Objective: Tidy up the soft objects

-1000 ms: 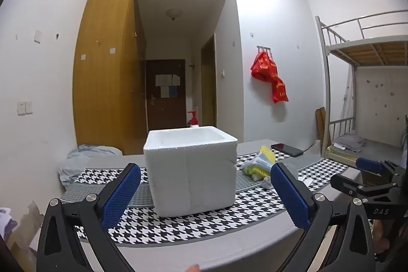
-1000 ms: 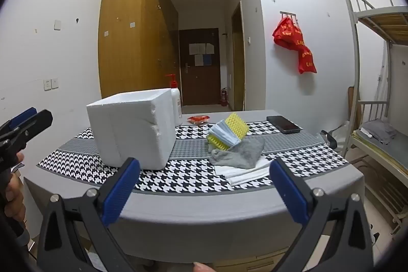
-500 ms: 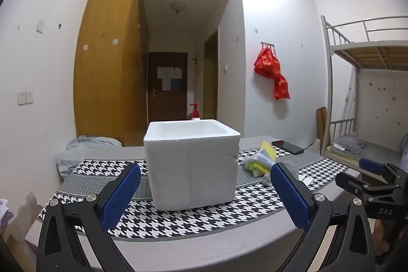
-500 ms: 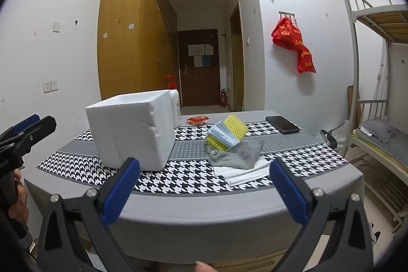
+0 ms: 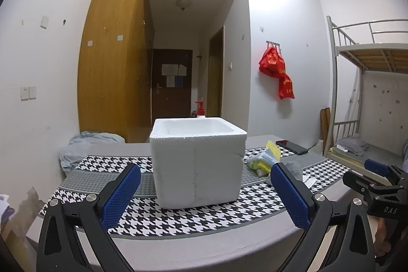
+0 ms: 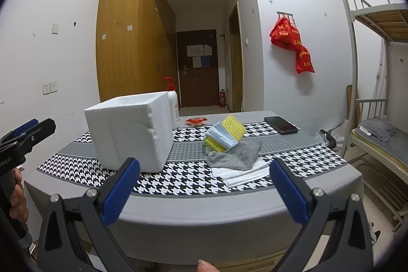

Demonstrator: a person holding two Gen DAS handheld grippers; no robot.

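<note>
A white foam box (image 5: 197,161) (image 6: 130,131) stands open-topped on the houndstooth table mat (image 6: 178,179). To its right lies a pile of soft things: a yellow sponge (image 6: 233,128) with light blue face masks (image 6: 220,135), a grey cloth (image 6: 237,153) and a folded white towel (image 6: 242,173). The pile also shows in the left wrist view (image 5: 265,159). My left gripper (image 5: 204,193) is open and empty, in front of the box. My right gripper (image 6: 204,189) is open and empty, before the table's near edge.
A black phone (image 6: 280,124), a red packet (image 6: 195,121) and a red-pump bottle (image 6: 173,103) sit at the back of the table. A bunk bed (image 6: 377,68) stands at the right. A light blue cloth (image 5: 86,148) lies at the table's left end.
Both grippers have risen and tilted a little, so the table and box sit lower in view. Both stay open and empty.
</note>
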